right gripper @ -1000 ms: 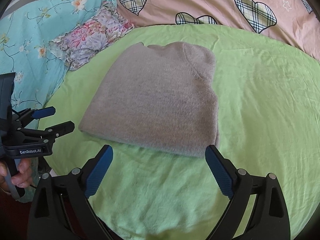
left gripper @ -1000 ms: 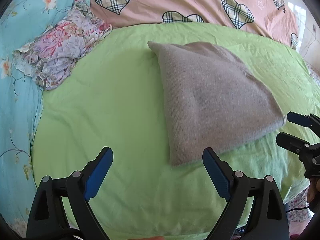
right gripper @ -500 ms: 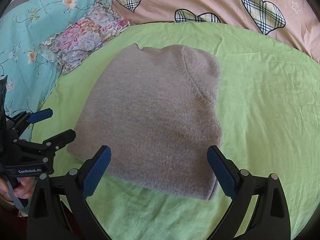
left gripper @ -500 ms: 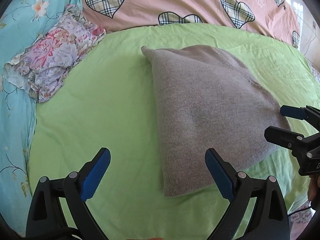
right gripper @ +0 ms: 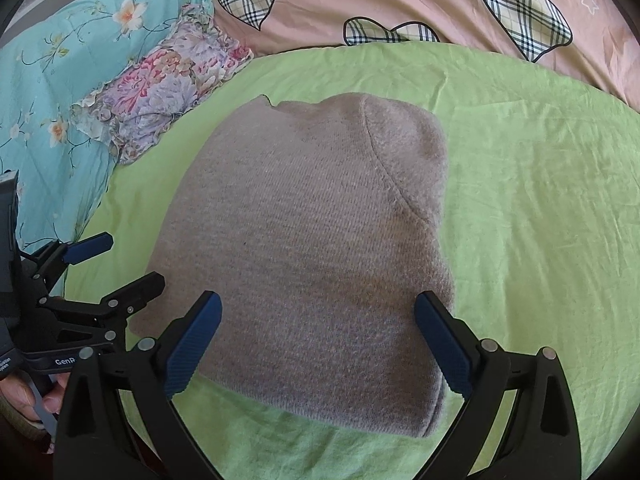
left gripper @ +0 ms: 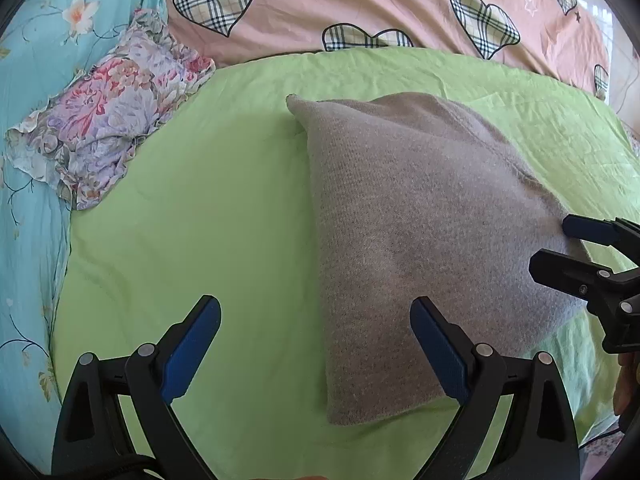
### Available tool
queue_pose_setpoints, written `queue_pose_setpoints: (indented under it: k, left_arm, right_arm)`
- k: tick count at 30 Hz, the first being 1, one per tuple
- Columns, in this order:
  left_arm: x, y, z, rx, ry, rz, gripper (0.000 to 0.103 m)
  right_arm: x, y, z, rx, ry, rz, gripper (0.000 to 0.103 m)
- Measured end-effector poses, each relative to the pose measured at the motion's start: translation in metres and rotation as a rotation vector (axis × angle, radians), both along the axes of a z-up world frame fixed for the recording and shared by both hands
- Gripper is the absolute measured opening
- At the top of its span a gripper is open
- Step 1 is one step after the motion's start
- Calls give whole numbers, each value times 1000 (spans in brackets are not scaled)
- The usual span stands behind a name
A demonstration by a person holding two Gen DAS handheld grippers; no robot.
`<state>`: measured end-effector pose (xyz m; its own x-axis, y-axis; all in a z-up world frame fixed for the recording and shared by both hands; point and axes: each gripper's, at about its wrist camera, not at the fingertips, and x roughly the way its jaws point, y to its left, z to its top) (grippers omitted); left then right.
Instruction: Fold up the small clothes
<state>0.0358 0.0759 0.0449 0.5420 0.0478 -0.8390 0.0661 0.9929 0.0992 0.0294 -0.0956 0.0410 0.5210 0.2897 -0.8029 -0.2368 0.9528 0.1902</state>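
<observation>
Grey knit garment (right gripper: 304, 248) lies folded on green sheet (right gripper: 540, 208); left tool (left gripper: 316, 344) and right tool (right gripper: 318, 336) spread wide, empty.

In the right wrist view, the right gripper (right gripper: 316, 340) covers part of the grey knit garment's (right gripper: 312, 248) near hem. The left gripper's (right gripper: 116, 262) lettering is cut short behind it. The frame crops the floral quilt (right gripper: 60, 60).

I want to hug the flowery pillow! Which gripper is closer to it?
Left. The left gripper, jaws open, hovers at the grey knitted sweater's left edge, the side where the ruffled floral pillow lies. The right gripper sits over the sweater's near hem, farther away.
</observation>
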Motion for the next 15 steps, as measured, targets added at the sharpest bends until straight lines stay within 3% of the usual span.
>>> queue_pose_setpoints:
  k: [15]
  left_arm:
    - [1, -2, 2, -11, -18, 5, 96]
  right_arm:
    - [2, 3, -1, 1, -4, 0, 98]
